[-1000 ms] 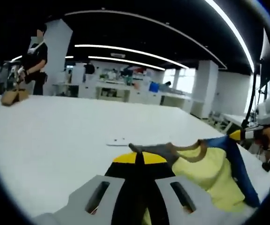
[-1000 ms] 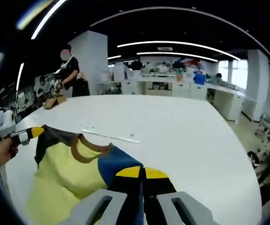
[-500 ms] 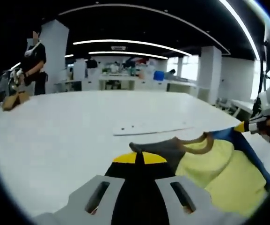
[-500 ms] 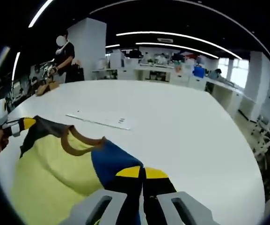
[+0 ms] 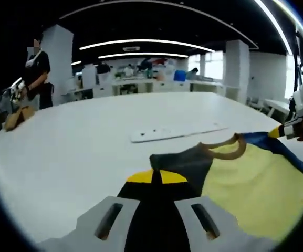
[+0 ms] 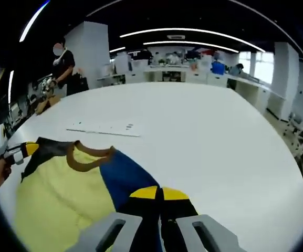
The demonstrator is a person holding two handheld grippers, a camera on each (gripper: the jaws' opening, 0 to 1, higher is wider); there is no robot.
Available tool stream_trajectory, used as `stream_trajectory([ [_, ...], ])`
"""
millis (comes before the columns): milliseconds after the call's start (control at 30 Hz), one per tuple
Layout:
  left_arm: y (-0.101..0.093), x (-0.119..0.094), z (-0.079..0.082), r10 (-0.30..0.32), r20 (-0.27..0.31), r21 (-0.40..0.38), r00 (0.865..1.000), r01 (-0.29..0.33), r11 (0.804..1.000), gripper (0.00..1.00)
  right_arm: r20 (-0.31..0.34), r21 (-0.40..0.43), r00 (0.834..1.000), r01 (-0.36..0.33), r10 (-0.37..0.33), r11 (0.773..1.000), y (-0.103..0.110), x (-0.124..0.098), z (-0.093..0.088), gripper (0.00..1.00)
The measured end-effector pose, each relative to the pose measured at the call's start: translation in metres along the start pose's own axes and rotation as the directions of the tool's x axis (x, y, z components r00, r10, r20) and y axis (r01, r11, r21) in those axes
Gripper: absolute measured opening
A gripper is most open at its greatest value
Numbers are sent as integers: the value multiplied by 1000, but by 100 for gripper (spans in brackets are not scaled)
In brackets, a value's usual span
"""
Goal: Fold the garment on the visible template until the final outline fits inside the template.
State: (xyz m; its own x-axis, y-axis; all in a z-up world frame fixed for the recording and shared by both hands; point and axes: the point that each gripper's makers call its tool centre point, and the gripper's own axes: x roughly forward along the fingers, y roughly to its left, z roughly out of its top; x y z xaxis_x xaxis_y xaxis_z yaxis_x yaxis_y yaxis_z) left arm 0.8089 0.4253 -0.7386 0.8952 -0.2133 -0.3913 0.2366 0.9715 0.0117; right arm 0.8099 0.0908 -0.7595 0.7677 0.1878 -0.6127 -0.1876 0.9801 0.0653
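Note:
A yellow garment (image 5: 256, 184) with a brown collar (image 5: 226, 148), a dark grey shoulder (image 5: 185, 163) and a blue shoulder (image 6: 122, 176) hangs stretched between my two grippers above the white table (image 5: 77, 152). My left gripper (image 5: 156, 177) is shut on the grey shoulder. My right gripper (image 6: 159, 193) is shut on the blue shoulder. In the left gripper view the right gripper (image 5: 285, 131) shows at the far right; in the right gripper view the left gripper (image 6: 20, 152) shows at the far left. A flat white template strip (image 5: 177, 133) lies on the table beyond the garment.
A person (image 5: 35, 71) stands at the far left end of the table beside a tan object (image 5: 13, 116). Desks and shelves (image 5: 140, 84) line the room behind. The table's right edge (image 6: 290, 178) drops off toward chairs.
Both grippers have carried the garment forward over the table, and it now hangs flatter and more spread. The template strip appears closer.

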Motion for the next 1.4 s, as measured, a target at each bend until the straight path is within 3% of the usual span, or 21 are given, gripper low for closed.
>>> stream_trajectory([
  [133, 1, -1, 2, 0, 4, 13, 1000, 0, 1000, 1, -3, 0, 1000, -18, 18, 1000, 1, -1, 1, 0],
  [233, 2, -4, 6, -2, 18, 12, 1000, 2, 1000, 8, 5, -10, 999, -33, 33, 999, 2, -6, 5, 2],
  [367, -3, -8, 12, -36, 35, -19, 999, 36, 999, 20, 21, -20, 999, -49, 49, 999, 4, -12, 11, 21],
  [500, -10, -14, 15, -69, 33, 11, 997, 68, 998, 32, 36, -23, 994, -105, 105, 994, 14, -19, 17, 43],
  [767, -19, -33, 23, -139, 51, 63, 989, 136, 989, 60, 38, -44, 981, -190, 192, 981, 36, -42, 17, 71],
  [900, -30, -48, 24, -205, 54, 65, 977, 202, 977, 73, 40, -25, 962, -271, 272, 962, 51, -59, 15, 82],
  [1000, -32, -60, 23, -227, 54, 76, 972, 223, 972, 80, 59, -3, 944, -325, 324, 946, 56, -68, 18, 87],
  [1067, -35, -69, 23, -251, 64, 43, 966, 248, 968, 84, 53, 3, 938, -344, 343, 939, 59, -76, 15, 91],
  [1200, -34, -85, 20, -271, 61, 17, 961, 270, 963, 89, 47, -15, 930, -363, 363, 932, 66, -97, 7, 97],
  [1400, -39, -108, 23, -296, 91, -16, 951, 299, 954, 97, 29, -41, 920, -391, 392, 920, 75, -125, -11, 99],
])
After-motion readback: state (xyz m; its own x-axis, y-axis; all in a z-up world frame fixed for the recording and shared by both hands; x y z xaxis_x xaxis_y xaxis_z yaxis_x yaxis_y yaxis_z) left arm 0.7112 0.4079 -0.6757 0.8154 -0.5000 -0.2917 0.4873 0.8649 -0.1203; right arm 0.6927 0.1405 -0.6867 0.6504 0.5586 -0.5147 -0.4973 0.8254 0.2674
